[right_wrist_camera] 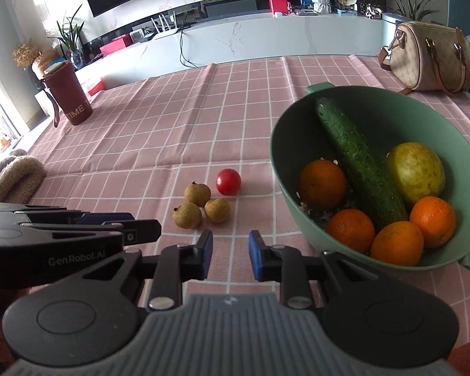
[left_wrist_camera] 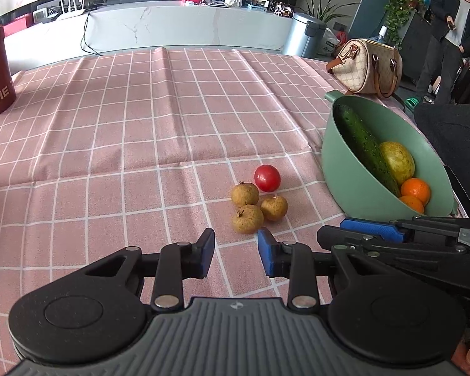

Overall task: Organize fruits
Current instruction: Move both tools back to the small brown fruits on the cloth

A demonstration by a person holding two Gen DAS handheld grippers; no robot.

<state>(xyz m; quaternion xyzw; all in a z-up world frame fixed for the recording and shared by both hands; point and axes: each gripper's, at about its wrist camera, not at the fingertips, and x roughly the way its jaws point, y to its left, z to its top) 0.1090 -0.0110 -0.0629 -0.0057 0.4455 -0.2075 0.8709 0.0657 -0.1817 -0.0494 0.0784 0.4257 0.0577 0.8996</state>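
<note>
Longans (right_wrist_camera: 200, 208) (rough, tan, round) cluster beside a glossy tomato (right_wrist_camera: 228, 181).

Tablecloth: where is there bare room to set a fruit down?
Bare: the wide tablecloth stretch between the maroon cup and the green bowl. Crowded: the bowl, and the three brown fruits clustered with the tomato beside it.

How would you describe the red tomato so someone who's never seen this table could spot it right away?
Start at the green bowl on the pink checked tablecloth. Just left of it, on the cloth, four small round fruits lie in a cluster. The tomato is the farthest one, smooth, glossy and red, while the three longans beside it are rough and tan.
</note>
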